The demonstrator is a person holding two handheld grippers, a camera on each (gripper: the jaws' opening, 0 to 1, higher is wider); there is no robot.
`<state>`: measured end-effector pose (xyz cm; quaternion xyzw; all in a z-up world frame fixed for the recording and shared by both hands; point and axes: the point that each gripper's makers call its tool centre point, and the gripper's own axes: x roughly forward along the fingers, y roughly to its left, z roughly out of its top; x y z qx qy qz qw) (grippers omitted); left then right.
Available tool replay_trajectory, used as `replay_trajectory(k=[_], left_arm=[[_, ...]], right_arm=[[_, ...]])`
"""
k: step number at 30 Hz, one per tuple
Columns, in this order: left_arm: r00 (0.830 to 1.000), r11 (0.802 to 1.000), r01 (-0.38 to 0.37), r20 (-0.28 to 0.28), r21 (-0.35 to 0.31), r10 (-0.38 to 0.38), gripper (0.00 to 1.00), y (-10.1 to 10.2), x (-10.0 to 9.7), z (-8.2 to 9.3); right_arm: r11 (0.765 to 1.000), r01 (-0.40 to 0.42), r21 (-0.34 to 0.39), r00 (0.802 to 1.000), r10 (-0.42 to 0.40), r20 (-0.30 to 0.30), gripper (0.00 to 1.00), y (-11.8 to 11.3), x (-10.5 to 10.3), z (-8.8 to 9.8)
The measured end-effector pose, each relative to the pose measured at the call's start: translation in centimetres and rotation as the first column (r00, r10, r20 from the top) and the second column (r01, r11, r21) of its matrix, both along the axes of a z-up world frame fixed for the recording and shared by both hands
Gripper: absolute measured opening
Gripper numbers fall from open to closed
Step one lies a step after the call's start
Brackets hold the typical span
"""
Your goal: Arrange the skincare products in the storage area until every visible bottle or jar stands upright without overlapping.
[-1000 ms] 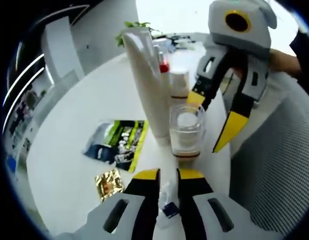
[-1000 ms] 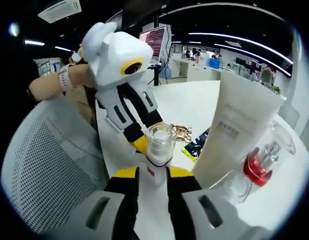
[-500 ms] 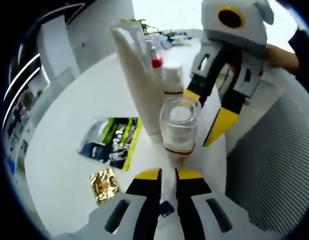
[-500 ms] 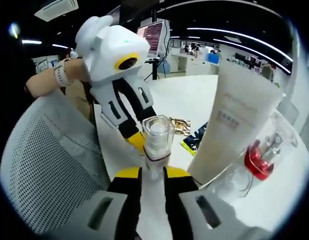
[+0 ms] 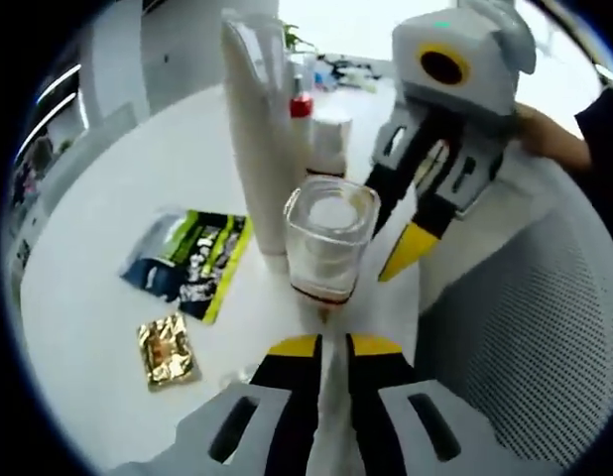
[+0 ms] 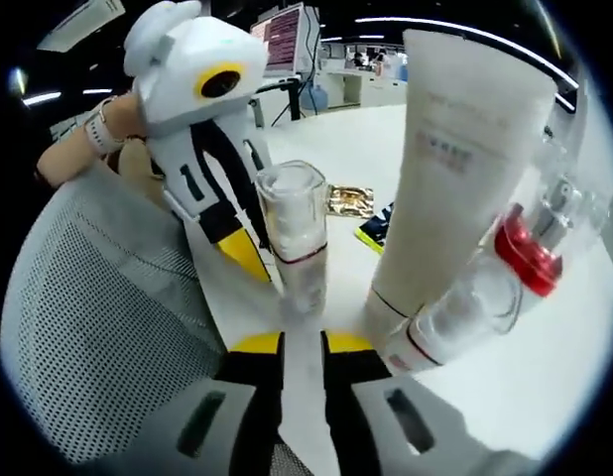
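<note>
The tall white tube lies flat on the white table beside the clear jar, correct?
Not quite. The tall white tube stands upright on the white table beside the clear jar, as the left gripper view shows.

You have a clear square bottle (image 5: 328,243) with white contents and a dark band near its base, upright at the table edge. Just beside it a tall white tube (image 5: 259,119) stands upright. A red-collared clear bottle (image 6: 505,273) leans beyond it.
</note>
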<state>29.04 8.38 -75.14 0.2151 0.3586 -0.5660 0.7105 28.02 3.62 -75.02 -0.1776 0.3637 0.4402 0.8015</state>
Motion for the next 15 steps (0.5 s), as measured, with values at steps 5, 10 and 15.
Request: replay_trajectory(k=[5,10,15], left_arm=[[1.0,1.0,-0.004,-0.014,0.022,0.004,0.08,0.0,-0.2,-0.6],[1.0,1.0,-0.008,-0.007,0.025,0.008,0.08,-0.4,0.0,-0.6],[1.0,1.0,-0.004,-0.006,0.026,0.004,0.06,-0.8,0.1,-0.8]], right_arm=[[0.999,0.032,-0.008,0.999,-0.032,-0.016,0.14,-1.2,-0.1,-0.1],[0.998,0.048,-0.029,0.998,-0.049,-0.031,0.14,-2.0,-0.3,-0.3],[0.995,0.08,-0.05,0.996,-0.082,-0.039,0.14,-3.6,-0.3,-0.5]])
